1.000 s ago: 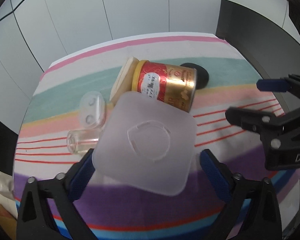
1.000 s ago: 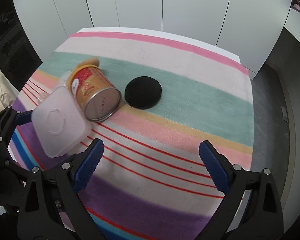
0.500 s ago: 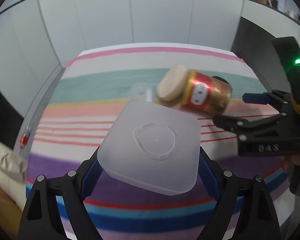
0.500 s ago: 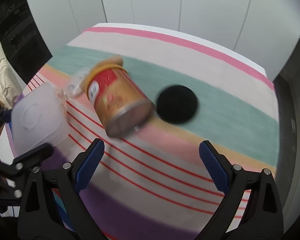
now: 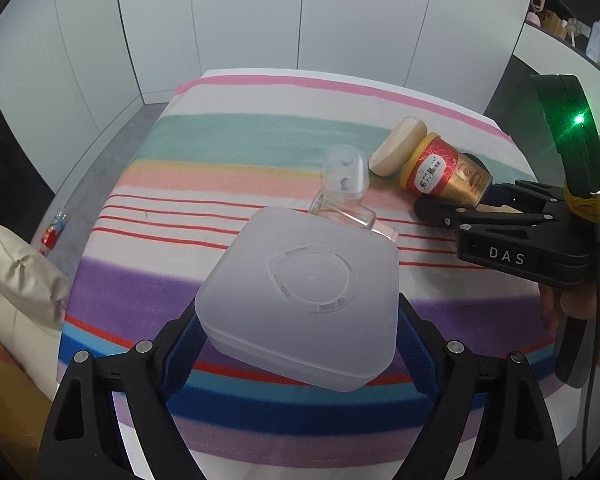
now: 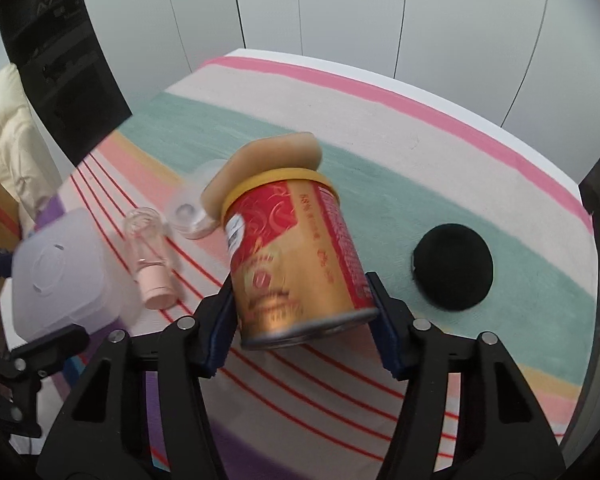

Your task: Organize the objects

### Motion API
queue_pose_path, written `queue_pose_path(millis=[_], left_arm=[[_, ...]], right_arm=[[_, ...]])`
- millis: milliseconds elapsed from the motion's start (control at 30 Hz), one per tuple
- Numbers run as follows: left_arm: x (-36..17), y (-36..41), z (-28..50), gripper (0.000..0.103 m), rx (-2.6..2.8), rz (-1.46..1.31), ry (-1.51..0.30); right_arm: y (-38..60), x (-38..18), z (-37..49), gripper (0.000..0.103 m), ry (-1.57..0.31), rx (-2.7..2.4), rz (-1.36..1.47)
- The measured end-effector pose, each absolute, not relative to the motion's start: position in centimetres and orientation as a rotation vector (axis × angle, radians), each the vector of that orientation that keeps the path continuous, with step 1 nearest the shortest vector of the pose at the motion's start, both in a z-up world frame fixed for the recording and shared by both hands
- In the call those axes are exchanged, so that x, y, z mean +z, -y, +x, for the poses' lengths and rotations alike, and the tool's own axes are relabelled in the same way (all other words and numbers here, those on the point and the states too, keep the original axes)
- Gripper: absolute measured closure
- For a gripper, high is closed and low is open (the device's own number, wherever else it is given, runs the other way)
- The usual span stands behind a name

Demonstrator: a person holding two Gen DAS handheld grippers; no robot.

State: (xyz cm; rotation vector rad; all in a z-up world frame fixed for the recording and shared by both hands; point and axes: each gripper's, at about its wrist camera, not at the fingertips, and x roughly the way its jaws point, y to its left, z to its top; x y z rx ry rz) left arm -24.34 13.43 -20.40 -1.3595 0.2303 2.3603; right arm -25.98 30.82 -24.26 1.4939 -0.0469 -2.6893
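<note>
While the left gripper (image 5: 298, 354) sits low in its own view, its blue-padded fingers (image 5: 414, 344) are clamped on both sides of a frosted box (image 5: 300, 292), so that one's gripped for sure. It's a square, rounded-corner translucent plastic thing with a raised ring moulded into the lid, held up off the cloth.

Over on the other side, the right gripper (image 6: 300, 316) has its jaws closing right now around a tin can (image 6: 296, 256), and the pads look like they're already pressing its sides near the bottom rim. Shiny red and gold metal, yellow band at the top, tilted away from the camera. It's kinda blurry, so I can't tell whether it's off the surface.

Just past the can's top end there's a beige oval lid-looking thing (image 6: 264, 160), smooth and matte, touching it. Left of that lies a little clear glass bottle (image 6: 148, 248) with a pink cap, on its side, next to a clear plastic case (image 5: 344, 174) with two round dimples. A black round pad (image 6: 452, 266), fuzzy-looking, lies flat off to the right, well apart from the rest.

Everything's on a table with a striped cloth (image 5: 236, 136): purple, thin red lines, peach, teal, pink. Behind it are plain white wall panels (image 5: 252, 12). A cream padded jacket (image 5: 16, 280) is off the left edge.
</note>
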Motion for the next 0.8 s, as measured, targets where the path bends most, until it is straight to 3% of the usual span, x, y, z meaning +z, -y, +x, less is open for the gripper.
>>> queue_pose_path(millis=[300, 800], left_arm=[[-18.2, -14.3, -22.6, 0.017, 2.371, -1.334, -0.217], [-9.9, -15.1, -18.7, 0.017, 2.393, -1.281, -0.239]], right_arm=[[-31.8, -21.7, -22.9, 0.046, 0.221, -2.721, 1.503], [-30.4, -13.3, -17.7, 0.046, 0.226, -2.792, 1.497]])
